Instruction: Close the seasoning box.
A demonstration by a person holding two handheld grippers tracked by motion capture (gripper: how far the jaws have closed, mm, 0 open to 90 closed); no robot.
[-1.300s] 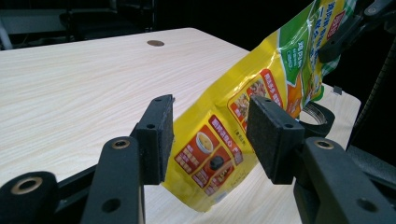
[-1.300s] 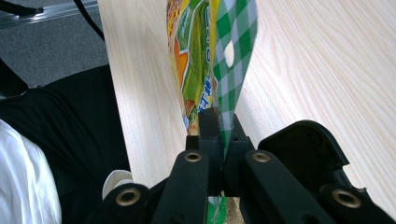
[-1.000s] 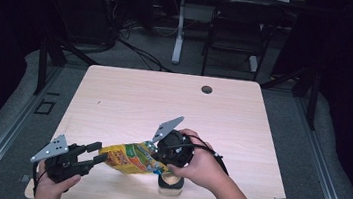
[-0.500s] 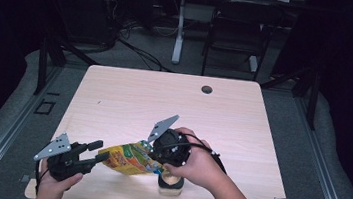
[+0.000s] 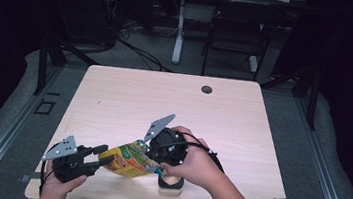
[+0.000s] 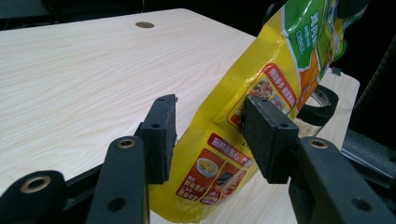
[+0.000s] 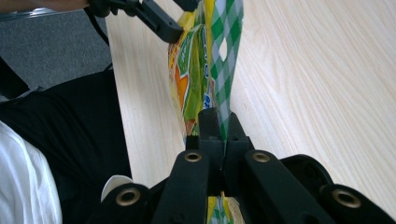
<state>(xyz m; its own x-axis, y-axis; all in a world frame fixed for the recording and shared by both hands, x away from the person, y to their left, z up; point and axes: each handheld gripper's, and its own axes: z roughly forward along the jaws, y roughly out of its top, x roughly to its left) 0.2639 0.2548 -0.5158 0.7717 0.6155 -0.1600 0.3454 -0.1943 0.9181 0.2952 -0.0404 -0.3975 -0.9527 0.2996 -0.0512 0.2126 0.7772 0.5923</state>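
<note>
Packet (image 5: 130, 160) of yellow seasoning hangs tilted over the table's (image 5: 129, 99) near edge, above a jar (image 5: 171, 184). My right gripper (image 7: 219, 122) pinches its checked top edge, jaws tight together. My left gripper (image 6: 210, 126) straddles the lower end; jaws have just been narrowing, pads near the foil, contact unclear.

High view looks forward and down from 6 o'clock over the whole table (image 5: 174, 104). Gripper views sit close along their jaws; all three share the pouch (image 5: 127, 160) (image 6: 261, 93) (image 7: 205, 70).
</note>
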